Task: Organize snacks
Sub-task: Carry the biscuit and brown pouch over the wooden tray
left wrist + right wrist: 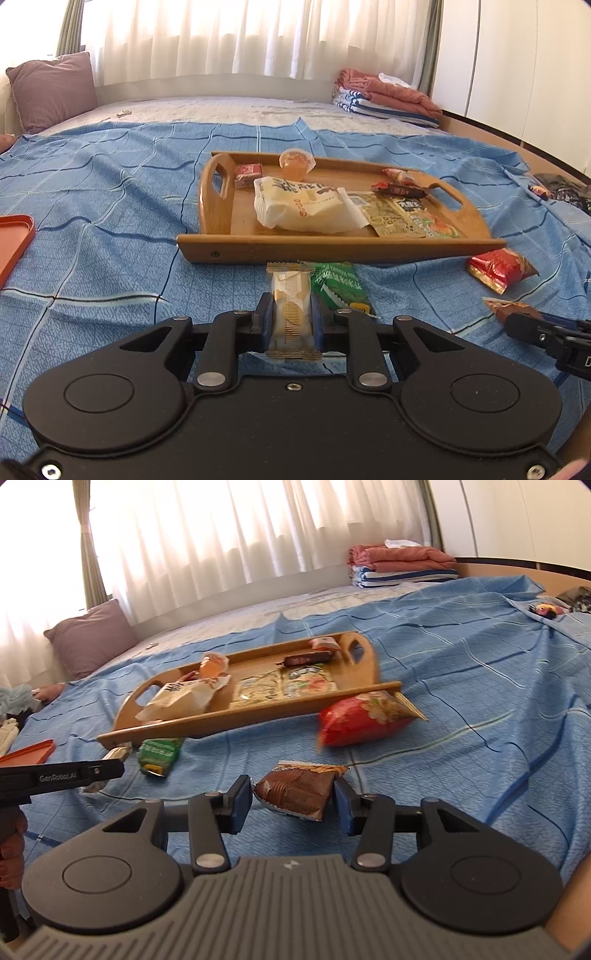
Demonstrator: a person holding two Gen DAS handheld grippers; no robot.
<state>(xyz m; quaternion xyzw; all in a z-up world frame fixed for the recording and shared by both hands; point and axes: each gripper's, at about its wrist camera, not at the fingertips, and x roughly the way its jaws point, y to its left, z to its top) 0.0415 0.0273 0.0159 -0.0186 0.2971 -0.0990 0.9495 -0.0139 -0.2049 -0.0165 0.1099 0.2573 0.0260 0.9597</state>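
A wooden tray (221,251) (155,731) lies on the blue bedsheet and holds several snacks, among them a white bag (303,206) and a jelly cup (295,164). My left gripper (291,312) is shut on a clear-and-gold wafer packet (290,302) just before the tray's near edge. A green packet (340,284) (159,753) lies beside it. My right gripper (293,799) stands open around a brown snack packet (299,788) lying on the sheet; its pads (240,808) do not clearly press it. A red bag (362,720) (498,267) lies by the tray's right end.
An orange lid or tray (14,243) (29,753) sits at the left. A purple pillow (51,88), folded blankets (384,98) and dark items (561,192) lie at the bed's far edges. The left gripper shows in the right wrist view (62,773).
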